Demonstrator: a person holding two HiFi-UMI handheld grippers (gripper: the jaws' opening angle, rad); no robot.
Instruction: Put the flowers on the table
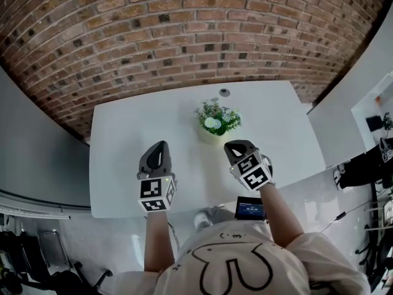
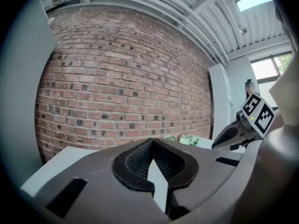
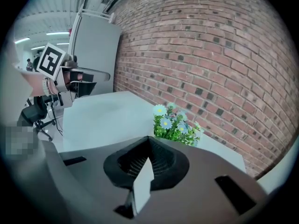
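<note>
Head view: the flowers (image 1: 218, 120), a small green bunch with pale blooms in a pale pot (image 1: 210, 136), stand upright on the white table (image 1: 123, 165), toward its far side and about centre, before the brick wall (image 1: 184, 29). The left gripper (image 1: 161, 147) and right gripper (image 1: 235, 147) hang over the near half of the table, apart from the bunch, the right one nearer to it. Judging by this, the flowers are set down.

Left gripper view: the jaws meet at their tips with nothing between them, so the left gripper (image 2: 152, 143) is clenched on air. The flowers (image 2: 187, 139) peep over it at the far right, beside the right gripper (image 2: 224, 136).

Right gripper view: the right gripper (image 3: 149, 141) is likewise closed and empty, and the flowers (image 3: 174, 125) stand just beyond its tip on the table (image 3: 103, 115).

The bunch looks light. Its stems and petals are probably soft and easily crushed, and being top-heavy it may tip. The best hold is low on the stiff pot, not on the foliage.
</note>
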